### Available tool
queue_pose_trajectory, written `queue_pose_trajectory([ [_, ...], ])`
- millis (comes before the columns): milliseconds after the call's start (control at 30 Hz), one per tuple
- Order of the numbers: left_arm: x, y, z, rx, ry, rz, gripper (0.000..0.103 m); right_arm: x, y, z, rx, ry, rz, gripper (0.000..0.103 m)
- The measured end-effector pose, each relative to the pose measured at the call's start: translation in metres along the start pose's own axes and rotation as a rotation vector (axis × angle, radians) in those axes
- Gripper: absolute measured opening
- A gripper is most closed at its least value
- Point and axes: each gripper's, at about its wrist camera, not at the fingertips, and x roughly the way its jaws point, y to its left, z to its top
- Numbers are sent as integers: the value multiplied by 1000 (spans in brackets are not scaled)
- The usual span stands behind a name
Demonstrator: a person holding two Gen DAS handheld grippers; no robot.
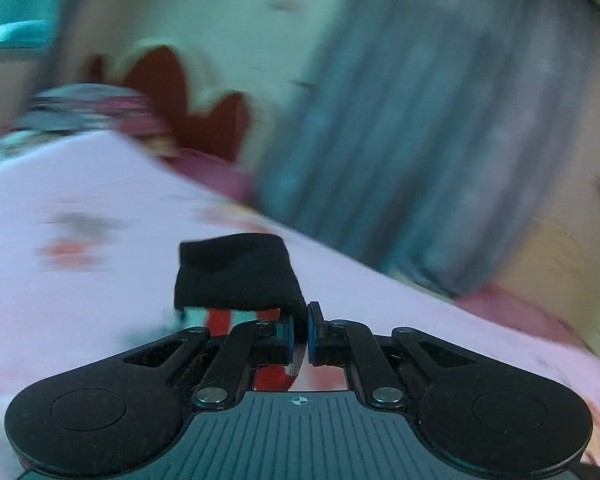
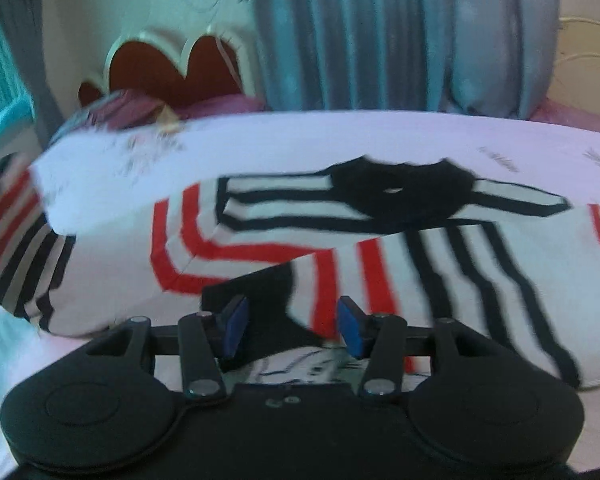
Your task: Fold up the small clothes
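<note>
Room: bedroom, with a bed (image 2: 340,136) under a pale pink printed sheet, a scalloped dark red headboard (image 2: 172,68) at its far end and grey-blue curtains (image 2: 380,32) behind.
Garment: one small white shirt (image 2: 300,240) with red and black stripes and a black collar (image 2: 400,188), lying spread on the bed, collar towards the curtains.
Sleeve: a black cuff (image 1: 236,272) at the end of a striped sleeve, lifted clear of the sheet in the left wrist view.
Left hand-held gripper (image 1: 300,336): jaws pinched tight on the cloth just below the cuff, with red, white and teal fabric trailing beneath them.
Right hand-held gripper (image 2: 292,328): jaws about half apart, pads pressing on nothing; it hangs low over the shirt's near edge, where a black patch (image 2: 260,288) of cloth lies between the fingers.
Step in hand: by my reading, the first fold, a sleeve being carried in over the body of the shirt.
Next move: likely lay the cuff down flat across the chest and let go without dragging the body askew; the right could pin or grip the near edge to keep the shirt from sliding. Heavy blur in the left view suggests a quick swing, so the landing spot calls for care.
Count: one shirt, one collar, one cuff in the grip, two hand-held grippers, one bed, one headboard; how many curtain panels there are I cannot tell.
</note>
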Motion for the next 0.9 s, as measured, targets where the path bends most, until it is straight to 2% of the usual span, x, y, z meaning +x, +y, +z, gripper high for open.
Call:
queue_pose_trajectory([
  [167,53,-116,-36,152,126,-222,5,-35,-48,1,84,-38,-41,48],
  [267,84,-171,-77,249,241,-295,5,-52,-81,-5,126,-48,-88,50],
  [300,92,-184,-91,282,272,-299,5,-56,-91,-8,140,-48,-104,51],
  [433,104,-206,-129,386,402,-268,7,-64,-121,-17,206,-35,-114,56],
  [500,88,-201,-135,403,408,-257,30,-66,-126,-19,216,-39,-101,60],
  [533,81,-197,-132,416,389,-235,60,-65,-126,-19,213,-41,-90,61],
  [567,72,-188,-128,422,346,-203,78,-63,-124,-18,210,-41,-74,61],
  [633,53,-173,-117,426,263,-160,82,-57,-118,-15,203,-35,-40,64],
  [700,42,-153,-104,431,243,-94,82,-49,-108,-11,196,-23,2,71],
  [833,25,-108,-100,461,197,72,82,-28,-87,-2,162,5,23,71],
  [900,23,-84,-103,468,207,151,82,-13,-79,4,162,31,8,70],
])
